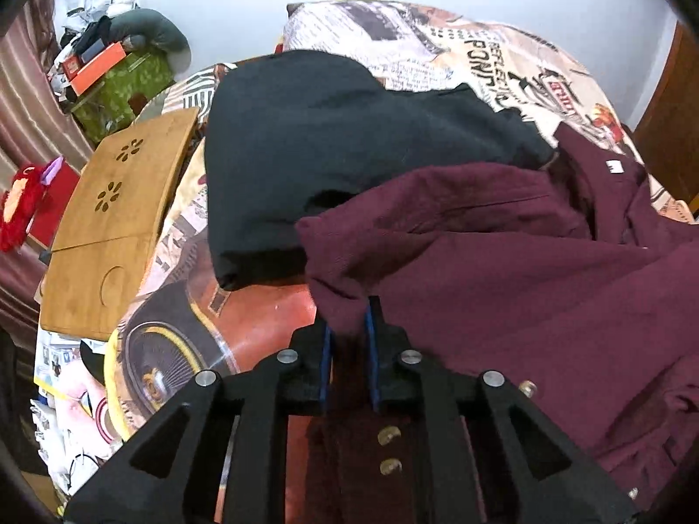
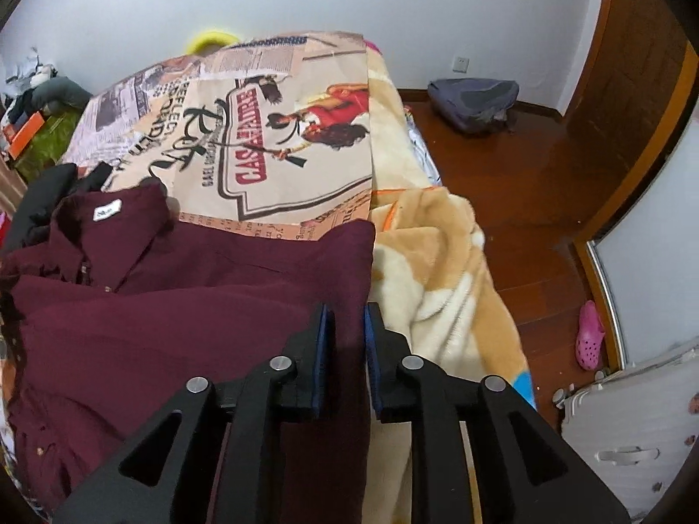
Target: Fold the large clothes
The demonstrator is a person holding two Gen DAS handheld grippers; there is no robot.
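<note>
A maroon button shirt [image 1: 502, 262] lies spread on a bed with a printed cover [image 1: 480, 56]. My left gripper [image 1: 349, 323] is shut on a fold of the shirt's left edge near its button strip, and the cloth bunches up between the blue pads. In the right wrist view the same shirt [image 2: 174, 305] lies collar away, its white label showing. My right gripper [image 2: 349, 327] is shut on the shirt's right edge, cloth running between the pads.
A black garment [image 1: 332, 148] lies on the bed behind the shirt. A wooden lap tray [image 1: 113, 227] sits at the bed's left edge. A fleece blanket [image 2: 437, 284] lies right of the shirt. A suitcase [image 2: 633, 436], pink shoe [image 2: 589, 336] and backpack [image 2: 472, 100] are on the floor.
</note>
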